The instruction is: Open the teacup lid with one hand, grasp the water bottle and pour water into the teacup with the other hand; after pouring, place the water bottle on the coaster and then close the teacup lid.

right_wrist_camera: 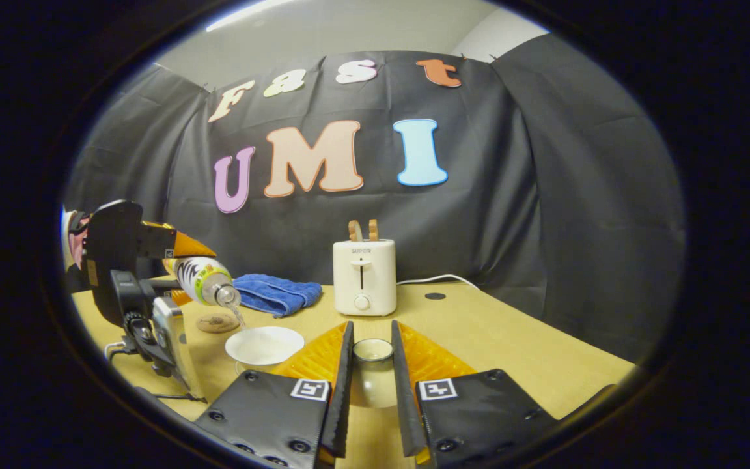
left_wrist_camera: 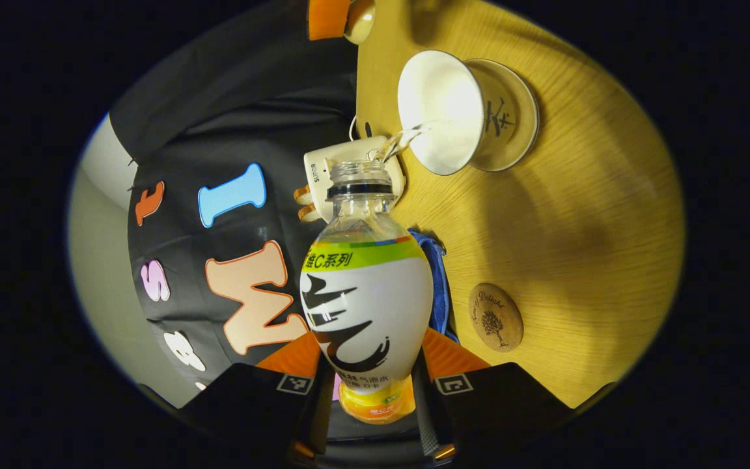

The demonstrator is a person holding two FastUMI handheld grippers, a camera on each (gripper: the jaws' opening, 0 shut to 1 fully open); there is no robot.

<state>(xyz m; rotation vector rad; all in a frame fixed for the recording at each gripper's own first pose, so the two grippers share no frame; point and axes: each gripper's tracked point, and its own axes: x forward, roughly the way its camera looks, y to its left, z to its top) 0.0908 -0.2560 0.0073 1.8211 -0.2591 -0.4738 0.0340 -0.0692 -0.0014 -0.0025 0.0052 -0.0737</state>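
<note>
Now pouring | left gripper (left_wrist_camera: 375, 391) clamps water bottle (left_wrist_camera: 365, 306) | right gripper (right_wrist_camera: 372, 384) pinches lid (right_wrist_camera: 372, 355) | thin stream could miss teacup (left_wrist_camera: 443, 111), wetting bench (left_wrist_camera: 577, 215)

Clear shiny plastic water bottle (left_wrist_camera: 365, 286) w/ glossy label, smooth white glazed teacup (left_wrist_camera: 443, 111), glossy teacup lid (right_wrist_camera: 372, 374), matt wood-grain table (left_wrist_camera: 583, 215), round wooden coaster (left_wrist_camera: 495, 317), fluffy blue towel (right_wrist_camera: 275, 293), smooth plastic toaster (right_wrist_camera: 364, 277)

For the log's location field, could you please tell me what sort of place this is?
Probably a staged recording booth mimicking a kitchen: a black cloth backdrop behind a light wooden table carrying a white two-slot toaster and a folded blue towel.
</note>
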